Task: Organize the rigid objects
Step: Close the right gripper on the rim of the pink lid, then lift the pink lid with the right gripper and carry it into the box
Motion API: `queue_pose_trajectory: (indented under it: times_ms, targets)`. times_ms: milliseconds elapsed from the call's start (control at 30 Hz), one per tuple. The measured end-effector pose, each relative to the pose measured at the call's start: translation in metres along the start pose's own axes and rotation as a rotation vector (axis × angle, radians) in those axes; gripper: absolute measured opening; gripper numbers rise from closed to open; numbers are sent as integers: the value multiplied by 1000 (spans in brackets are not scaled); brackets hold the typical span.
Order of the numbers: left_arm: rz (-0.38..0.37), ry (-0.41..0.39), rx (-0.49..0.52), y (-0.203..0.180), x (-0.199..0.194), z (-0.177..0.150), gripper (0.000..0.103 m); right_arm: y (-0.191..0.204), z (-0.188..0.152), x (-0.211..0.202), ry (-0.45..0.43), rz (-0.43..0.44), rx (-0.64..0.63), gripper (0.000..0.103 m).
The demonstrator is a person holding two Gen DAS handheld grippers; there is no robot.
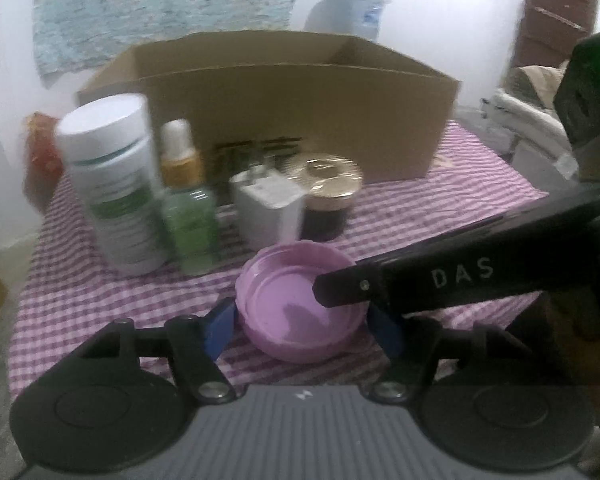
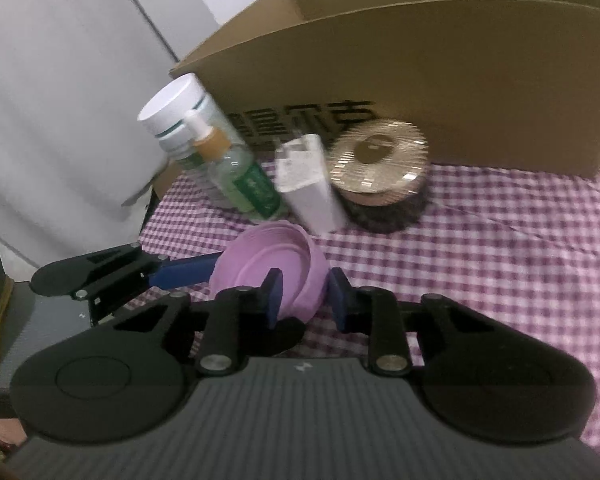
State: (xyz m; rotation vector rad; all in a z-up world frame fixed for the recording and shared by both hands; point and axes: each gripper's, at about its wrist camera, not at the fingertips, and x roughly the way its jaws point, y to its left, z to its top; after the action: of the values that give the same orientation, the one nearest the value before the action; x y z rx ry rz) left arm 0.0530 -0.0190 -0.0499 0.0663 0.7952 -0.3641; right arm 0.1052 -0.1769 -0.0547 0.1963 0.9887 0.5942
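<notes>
Left wrist view: the left gripper (image 1: 302, 320) is bracketing the shallow pink plastic lid (image 1: 300, 308) on the checked surface (image 1: 440, 216), fingers touching both sides.

Right wrist view: the right gripper (image 2: 305, 294) is pinching the lid's rim narrowly. Best practice: lift level toward the brown cardboard box (image 2: 440, 92).

Beyond the checked cloth (image 1: 440, 216): pale wall (image 1: 4, 60), blue-green hanging (image 1: 172, 4) on it, brown shelving (image 1: 556, 12) far right.
</notes>
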Motion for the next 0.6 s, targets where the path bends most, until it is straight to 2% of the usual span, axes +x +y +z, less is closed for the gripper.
queue_pose_trajectory:
  times_ms: [133,267,600]
  targets:
    - [-37,-2,54,-18,5,3,72,-16,-5,-15,-12,-29,38,24]
    - [-29,14,88,-26,12,4,74,-26,-9,-26,-26,-40,65,24]
    - [-16,27,87,-27,23,8,76,-28,-4,-23,-29,-30,53,24]
